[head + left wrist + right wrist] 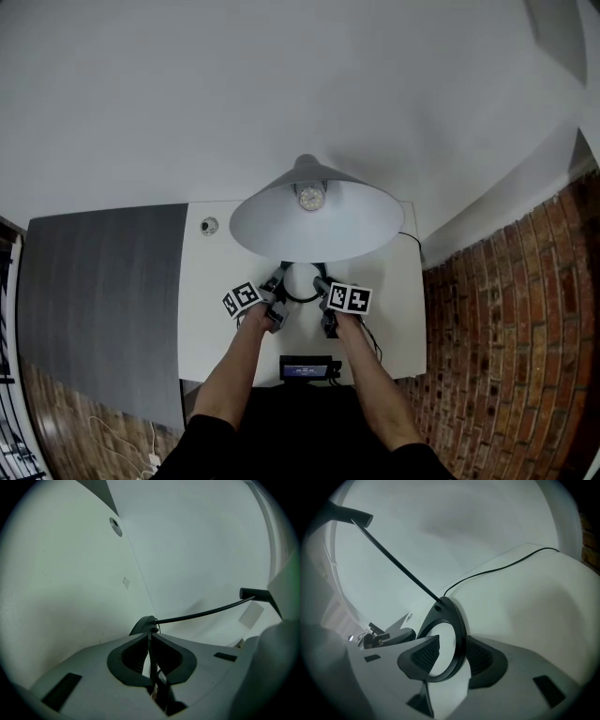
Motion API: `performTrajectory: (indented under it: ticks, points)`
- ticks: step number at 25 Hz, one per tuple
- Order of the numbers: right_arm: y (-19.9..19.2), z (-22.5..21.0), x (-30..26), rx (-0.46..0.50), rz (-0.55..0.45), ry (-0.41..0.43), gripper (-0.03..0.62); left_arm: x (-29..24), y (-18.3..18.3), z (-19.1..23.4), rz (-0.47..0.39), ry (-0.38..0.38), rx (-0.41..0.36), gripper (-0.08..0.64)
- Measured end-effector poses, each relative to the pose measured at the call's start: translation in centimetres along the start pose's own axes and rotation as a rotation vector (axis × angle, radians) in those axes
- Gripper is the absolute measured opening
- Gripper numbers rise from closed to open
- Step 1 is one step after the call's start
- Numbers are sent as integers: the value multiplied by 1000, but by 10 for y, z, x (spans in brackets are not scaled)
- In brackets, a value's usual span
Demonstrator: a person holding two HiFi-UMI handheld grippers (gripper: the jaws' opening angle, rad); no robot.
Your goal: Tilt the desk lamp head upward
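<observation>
The desk lamp's white cone shade faces up at the head camera with its bulb in sight. Below it the black ring base lies on the white table. My left gripper is shut on the ring's left rim, seen edge-on between its pads. A thin black rod rises from the ring base. My right gripper straddles the ring's right rim, with its jaws apart and a gap at the left pad. The rod climbs to the upper left.
A black power cable runs from the base across the table to the right edge. A round grommet sits at the table's back left. A small black device lies at the front edge. A brick wall stands to the right.
</observation>
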State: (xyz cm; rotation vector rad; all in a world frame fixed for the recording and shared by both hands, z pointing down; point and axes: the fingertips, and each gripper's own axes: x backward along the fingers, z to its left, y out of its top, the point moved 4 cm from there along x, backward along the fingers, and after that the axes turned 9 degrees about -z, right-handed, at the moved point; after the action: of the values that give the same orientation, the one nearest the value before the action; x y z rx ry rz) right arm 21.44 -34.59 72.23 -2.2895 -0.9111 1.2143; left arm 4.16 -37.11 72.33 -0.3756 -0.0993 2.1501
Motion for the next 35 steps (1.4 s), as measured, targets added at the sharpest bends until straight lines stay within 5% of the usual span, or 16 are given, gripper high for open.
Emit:
performTrajectory:
  ticks: [5, 8, 16, 22, 27, 35]
  points:
    - [-2, -1, 0, 52, 18, 3, 175, 1, -3, 0, 20, -7, -22, 14]
    - [-4, -6, 15, -47, -7, 33, 175, 14, -9, -6, 69, -56, -51, 14]
    - [24, -20, 144, -465, -358, 280, 173, 91, 0, -60, 120, -351, -34, 14]
    - [17, -9, 239, -532, -573, 296, 173, 139, 16, -82, 129, -452, -94, 14]
    - [24, 43, 284, -476, -654, 366, 170, 150, 14, -120, 159, -576, -167, 14]
    - [62, 118, 324, -250, -681, 506, 143, 191, 7, -194, 127, -748, -267, 12]
